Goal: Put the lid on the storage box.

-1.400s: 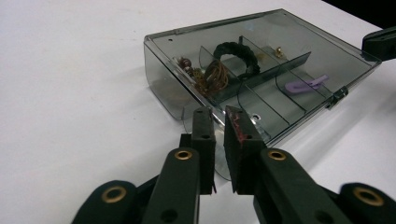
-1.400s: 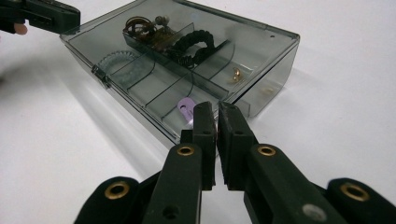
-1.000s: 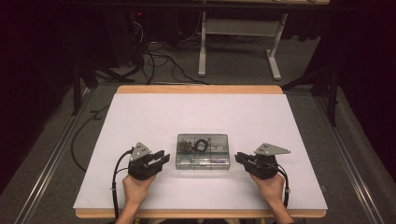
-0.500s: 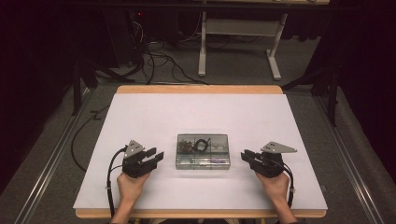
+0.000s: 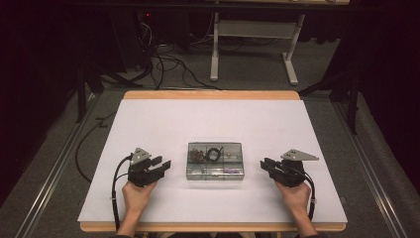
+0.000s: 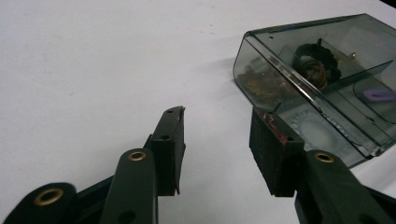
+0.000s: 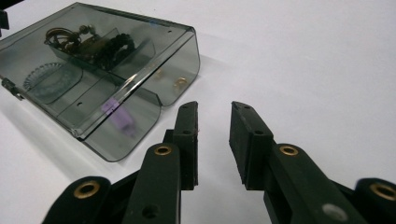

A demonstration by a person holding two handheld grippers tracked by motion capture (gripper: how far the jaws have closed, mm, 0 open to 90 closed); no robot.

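Smoky clear glossy plastic box (image 5: 215, 160) between both hand-held grippers, smooth lid. Matt white paper-like sheet (image 5: 213, 124) over wooden-edged worktop (image 5: 210, 94). Left hand-held gripper (image 6: 217, 140): matt black plastic, ribbed rubbery pads (image 6: 266, 149), brass-look rivets. Right hand-held gripper (image 7: 214, 140): same finish.

**Open table on all sides of the box**

One obstacle stood on the white table (image 5: 213, 124): the clear plastic box (image 5: 215, 160), lid shut, near the middle. The left gripper (image 5: 166, 165) lay just left of it and the right gripper (image 5: 264, 164) further off on the right, each with bare table between its tips and the box wall. The far half of the table was free for a pass. So was the near strip in front of the box, between the two hands.
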